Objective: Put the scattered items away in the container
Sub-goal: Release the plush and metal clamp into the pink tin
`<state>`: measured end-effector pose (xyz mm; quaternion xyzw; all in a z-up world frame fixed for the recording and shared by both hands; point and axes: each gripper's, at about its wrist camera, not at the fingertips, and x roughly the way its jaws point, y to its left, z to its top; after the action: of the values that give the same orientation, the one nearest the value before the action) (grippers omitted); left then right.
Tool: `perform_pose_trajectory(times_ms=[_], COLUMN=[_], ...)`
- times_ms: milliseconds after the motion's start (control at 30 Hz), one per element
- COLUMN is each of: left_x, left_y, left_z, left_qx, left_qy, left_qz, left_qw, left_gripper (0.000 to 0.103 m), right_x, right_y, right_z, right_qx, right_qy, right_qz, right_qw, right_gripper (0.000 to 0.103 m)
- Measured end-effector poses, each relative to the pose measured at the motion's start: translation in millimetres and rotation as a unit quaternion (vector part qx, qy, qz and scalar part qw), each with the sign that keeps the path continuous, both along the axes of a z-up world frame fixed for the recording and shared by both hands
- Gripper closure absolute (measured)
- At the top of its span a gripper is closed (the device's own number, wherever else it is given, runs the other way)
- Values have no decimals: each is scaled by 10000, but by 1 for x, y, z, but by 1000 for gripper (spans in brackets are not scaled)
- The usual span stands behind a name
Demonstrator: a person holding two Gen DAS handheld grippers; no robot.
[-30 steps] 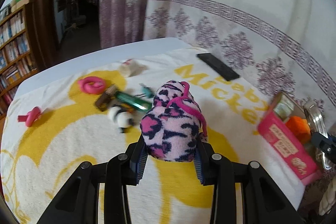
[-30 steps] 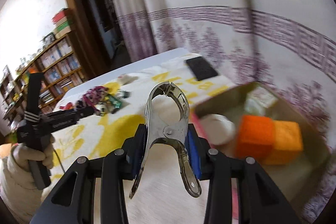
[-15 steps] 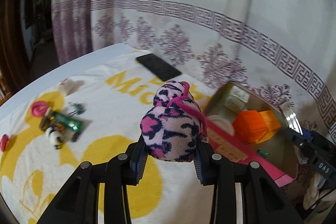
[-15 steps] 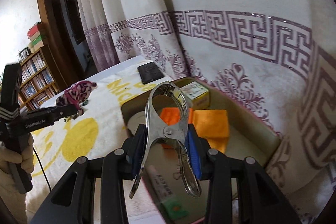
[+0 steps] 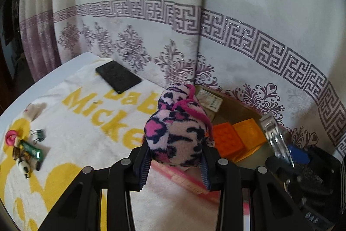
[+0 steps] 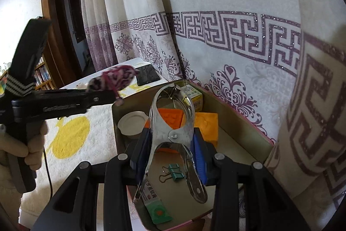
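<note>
My left gripper (image 5: pixel 175 163) is shut on a pink leopard-print plush pouch (image 5: pixel 177 129), carried just left of the pink-rimmed tin box (image 5: pixel 233 101); the pouch (image 6: pixel 112 79) also shows in the right wrist view, near the box's far left corner. My right gripper (image 6: pixel 170 142) is shut on a large metal spring clamp (image 6: pixel 173 122), hanging over the open box (image 6: pixel 244 127). The clamp (image 5: pixel 274 135) appears at the right of the left wrist view. Inside the box lie two orange blocks (image 6: pixel 205 122), a white lid (image 6: pixel 133 122), a green binder clip (image 6: pixel 175 170) and a small carton (image 6: pixel 194 96).
Loose items remain on the yellow-and-white towel (image 5: pixel 90 105): a green tube (image 5: pixel 30 148), a pink ring (image 5: pixel 10 138), a small clip (image 5: pixel 39 133), a panda figure (image 5: pixel 23 166). A black phone (image 5: pixel 117 76) lies at the far edge. A patterned curtain (image 5: pixel 216 25) hangs right behind the box.
My left gripper has swung right with the pouch, from over the scattered items to the box's edge. The right gripper moved over the box with the clamp, then held still.
</note>
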<state>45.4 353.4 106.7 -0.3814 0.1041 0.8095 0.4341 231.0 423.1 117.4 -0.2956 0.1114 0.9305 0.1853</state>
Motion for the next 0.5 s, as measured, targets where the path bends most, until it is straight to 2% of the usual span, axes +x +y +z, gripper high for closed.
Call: perform_pose_trajectory(times_ms=[100,133,200,233,267,500], left_x=[2,3,4,3,3,-10], left_y=[12,16,21,22,22,7], left_z=[-5,-7,-10,-11,-11,-9], left_qx=[-53,-84,-145,-152,-138,-42], left_qy=[-33,-40,-75,-83,-72,-160], left_qz=[-106,-149,-163,-138,-104,206], left_qw=[9999,9998,9997,9998,9998,9997], left_gripper=[61,57,41,29,26,26], right_x=[0,0,-1,-1,-2,-5], right_y=[2,3,5,5,6,6], right_z=[-2,-3,-5,-6,-6,-7], right_qx=[24,10,-23,-38,-49,-61], right_qy=[-13,-19,-30,-39,-45,-85], right_qz=[12,16,18,20,23,34], right_qw=[10000,10000,10000,10000,10000,9999], right_gripper=[61,61,61,61,61,61])
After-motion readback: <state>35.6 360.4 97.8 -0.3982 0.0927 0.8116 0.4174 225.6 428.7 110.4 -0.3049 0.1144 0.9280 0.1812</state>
